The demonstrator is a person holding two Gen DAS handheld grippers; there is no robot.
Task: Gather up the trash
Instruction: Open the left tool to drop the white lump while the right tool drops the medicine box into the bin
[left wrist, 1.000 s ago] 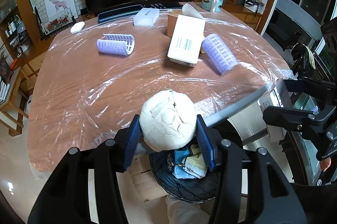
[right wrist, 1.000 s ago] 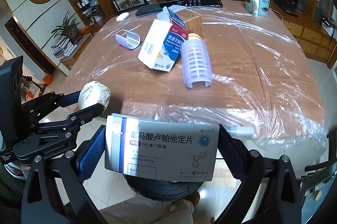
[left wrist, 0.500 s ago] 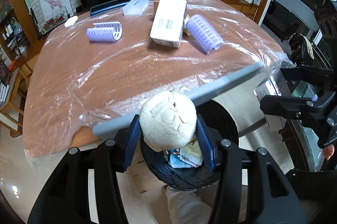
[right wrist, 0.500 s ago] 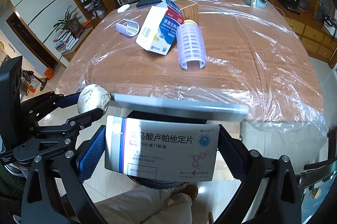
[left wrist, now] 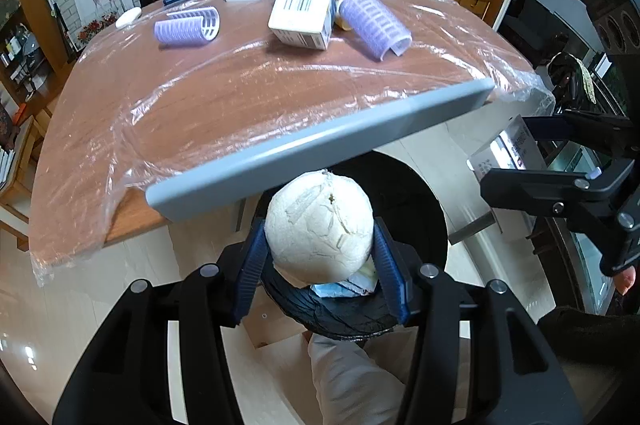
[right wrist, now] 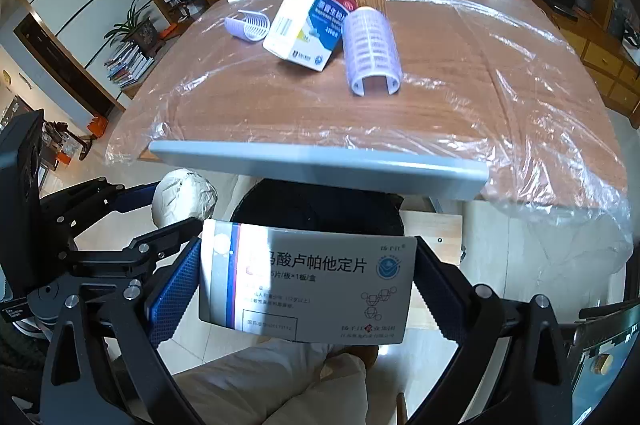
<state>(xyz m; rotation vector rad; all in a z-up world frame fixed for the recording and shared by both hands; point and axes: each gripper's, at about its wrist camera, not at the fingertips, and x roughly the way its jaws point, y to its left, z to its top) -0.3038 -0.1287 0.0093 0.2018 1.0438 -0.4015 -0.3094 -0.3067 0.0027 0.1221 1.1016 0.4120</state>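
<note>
- Left gripper (left wrist: 320,257) fingers clamp a crumpled paper ball (left wrist: 319,223) above the lidded trash bin (left wrist: 400,193).
- Right gripper (right wrist: 306,289) fingers grip a flat medicine box (right wrist: 306,285) over that bin.

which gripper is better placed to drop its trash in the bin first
Left, probably. The left gripper holds the crumpled paper ball directly over the open black bin. The right gripper clamps the medicine box at the bin's near edge, so it likely needs to move forward.
</note>
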